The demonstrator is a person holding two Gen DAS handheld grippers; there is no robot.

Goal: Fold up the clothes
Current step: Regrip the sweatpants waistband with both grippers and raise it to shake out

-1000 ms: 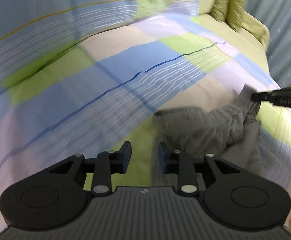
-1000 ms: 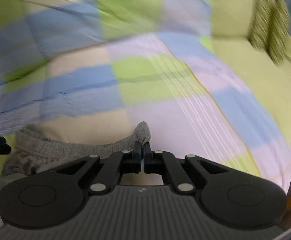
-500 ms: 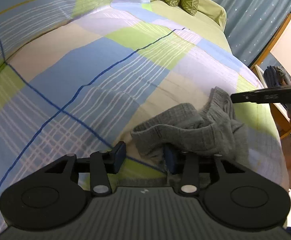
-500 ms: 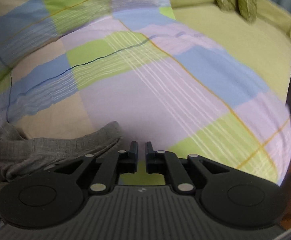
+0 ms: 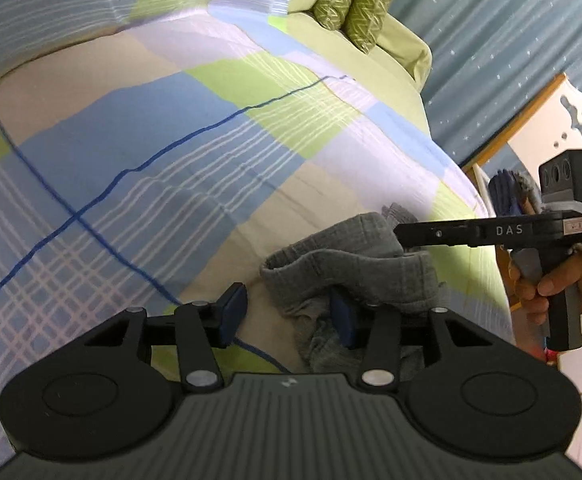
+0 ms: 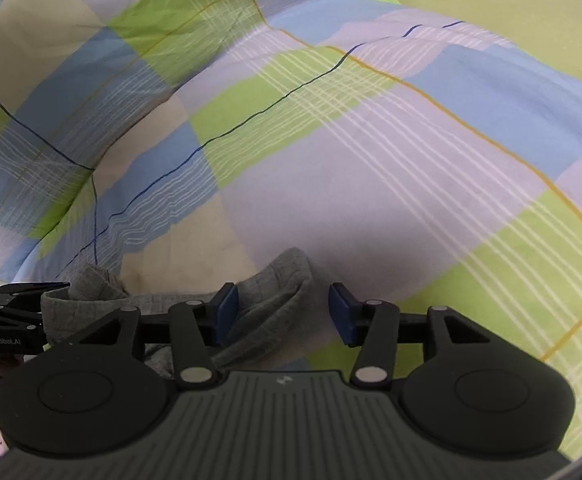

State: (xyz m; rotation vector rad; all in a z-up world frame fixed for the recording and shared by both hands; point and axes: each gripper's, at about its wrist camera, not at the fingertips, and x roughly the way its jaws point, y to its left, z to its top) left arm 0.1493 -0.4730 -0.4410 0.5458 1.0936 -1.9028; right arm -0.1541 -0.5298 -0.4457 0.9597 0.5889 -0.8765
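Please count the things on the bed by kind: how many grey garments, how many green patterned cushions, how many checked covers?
Grey garment: 1
Green patterned cushions: 2
Checked cover: 1
Total: 4

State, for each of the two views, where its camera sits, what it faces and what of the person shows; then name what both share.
Left wrist: on the left gripper, facing down at the grey garment on the plaid bedspread; the right hand shows.
Right wrist: on the right gripper, facing the same garment.
Shared: garment, bedspread, each other's gripper.
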